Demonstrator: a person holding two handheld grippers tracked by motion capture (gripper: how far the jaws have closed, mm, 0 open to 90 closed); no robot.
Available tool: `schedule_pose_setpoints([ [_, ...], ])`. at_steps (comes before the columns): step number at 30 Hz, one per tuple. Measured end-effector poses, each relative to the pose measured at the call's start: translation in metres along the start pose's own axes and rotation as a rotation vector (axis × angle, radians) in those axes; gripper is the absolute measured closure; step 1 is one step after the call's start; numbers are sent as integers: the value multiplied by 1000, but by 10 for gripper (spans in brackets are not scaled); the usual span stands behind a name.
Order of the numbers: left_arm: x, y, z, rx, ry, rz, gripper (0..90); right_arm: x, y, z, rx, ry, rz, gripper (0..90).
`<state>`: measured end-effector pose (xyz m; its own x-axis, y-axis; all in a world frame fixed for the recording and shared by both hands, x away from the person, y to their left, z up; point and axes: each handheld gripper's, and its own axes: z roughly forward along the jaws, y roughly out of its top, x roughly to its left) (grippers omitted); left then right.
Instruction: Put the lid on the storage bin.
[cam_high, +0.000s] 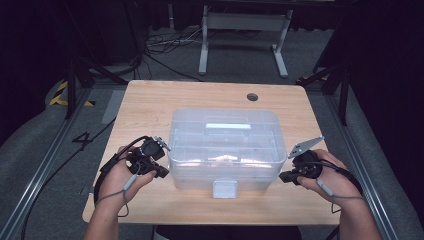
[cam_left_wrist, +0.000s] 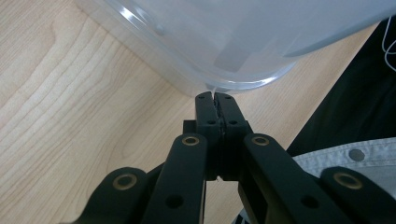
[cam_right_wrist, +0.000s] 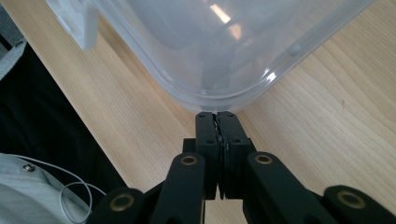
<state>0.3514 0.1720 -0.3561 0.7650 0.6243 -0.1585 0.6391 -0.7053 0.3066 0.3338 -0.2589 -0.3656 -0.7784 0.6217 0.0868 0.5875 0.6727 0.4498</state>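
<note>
A clear plastic box (cam_high: 225, 145) with a lid, a pale handle (cam_high: 228, 126) and a white front latch (cam_high: 224, 189) stands mid-table. My left gripper (cam_high: 165, 173) is at its near left corner. In the left gripper view the gripper (cam_left_wrist: 215, 95) has its jaws pressed together, with the box's (cam_left_wrist: 224, 42) thin rim pinched at the tips. My right gripper (cam_high: 283, 176) is at the near right corner. In the right gripper view that gripper (cam_right_wrist: 216, 114) is likewise shut, its tips against the box's (cam_right_wrist: 219, 46) rim edge. Something pale lies inside the box, too blurred to name.
The wooden table (cam_high: 150, 100) has a round cable hole (cam_high: 252, 96) at the back right. Bare wood surrounds the box on all sides. The white latch (cam_right_wrist: 77, 23) juts out from the box's front. A metal frame stands on the floor beyond the table.
</note>
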Motion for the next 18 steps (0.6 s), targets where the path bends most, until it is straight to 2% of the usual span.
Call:
schedule_pose_setpoints([
  [14,-3,-1,-1,9,-27,28,866,0,-2,-3,-13,14,10,857],
  [18,-1,-6,-3,-2,-28,-1,820,-2,-3,-5,-23,6,10,828],
])
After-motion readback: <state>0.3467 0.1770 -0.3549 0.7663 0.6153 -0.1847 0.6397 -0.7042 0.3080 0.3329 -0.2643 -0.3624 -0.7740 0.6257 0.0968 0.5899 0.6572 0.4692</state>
